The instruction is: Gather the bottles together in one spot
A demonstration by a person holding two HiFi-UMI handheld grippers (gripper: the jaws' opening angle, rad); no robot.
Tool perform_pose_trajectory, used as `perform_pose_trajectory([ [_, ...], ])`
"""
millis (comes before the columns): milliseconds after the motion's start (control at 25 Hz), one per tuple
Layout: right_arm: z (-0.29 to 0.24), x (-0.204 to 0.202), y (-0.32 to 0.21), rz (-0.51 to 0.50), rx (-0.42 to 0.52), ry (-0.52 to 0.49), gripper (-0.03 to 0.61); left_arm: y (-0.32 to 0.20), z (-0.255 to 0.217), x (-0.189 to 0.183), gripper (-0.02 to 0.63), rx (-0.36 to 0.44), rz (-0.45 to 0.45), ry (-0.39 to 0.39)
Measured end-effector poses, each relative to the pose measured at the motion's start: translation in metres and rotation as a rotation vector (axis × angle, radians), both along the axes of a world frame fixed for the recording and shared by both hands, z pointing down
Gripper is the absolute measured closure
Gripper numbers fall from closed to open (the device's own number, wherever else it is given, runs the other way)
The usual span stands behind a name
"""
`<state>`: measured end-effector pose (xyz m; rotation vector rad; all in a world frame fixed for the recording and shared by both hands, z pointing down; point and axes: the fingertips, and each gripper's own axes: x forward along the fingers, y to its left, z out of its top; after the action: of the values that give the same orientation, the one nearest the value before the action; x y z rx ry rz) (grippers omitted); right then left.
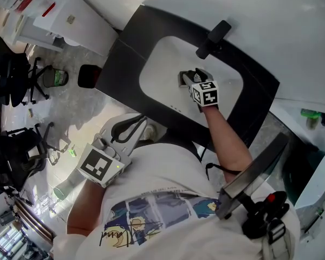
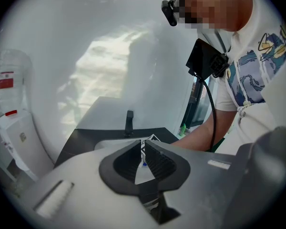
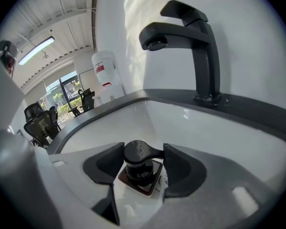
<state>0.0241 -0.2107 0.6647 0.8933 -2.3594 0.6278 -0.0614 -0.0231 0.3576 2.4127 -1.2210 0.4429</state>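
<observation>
Inside the sink (image 3: pixel 190 123), in front of the tap (image 3: pixel 202 56), the right hand-held gripper (image 3: pixel 143 150) clasps the bottle (image 3: pixel 139 171) by its black pump head with wide-set jaws. The bottle's body is mostly hidden. The left hand-held gripper (image 2: pixel 143 148), outside the sink, is nearly closed and empty.

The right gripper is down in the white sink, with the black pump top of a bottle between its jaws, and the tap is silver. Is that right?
Not quite. The tap is black, not silver, as the right gripper view shows. The rest is right: the right gripper is down in the white sink, with the black pump top of a bottle between its jaws.
</observation>
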Motion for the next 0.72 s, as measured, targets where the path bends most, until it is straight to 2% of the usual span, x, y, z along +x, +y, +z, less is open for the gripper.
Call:
perform_pose_trajectory([
  [480,-0.005,0.005,0.012,0.029,0.018,0.026,0.328,-0.009,0.004,0.004,0.584,0.003,0.049,-0.002],
  [720,-0.028,0.017,0.017,0.063,0.032,0.010,0.330,-0.016,0.004,0.009,0.584,0.012,0.089,0.022],
])
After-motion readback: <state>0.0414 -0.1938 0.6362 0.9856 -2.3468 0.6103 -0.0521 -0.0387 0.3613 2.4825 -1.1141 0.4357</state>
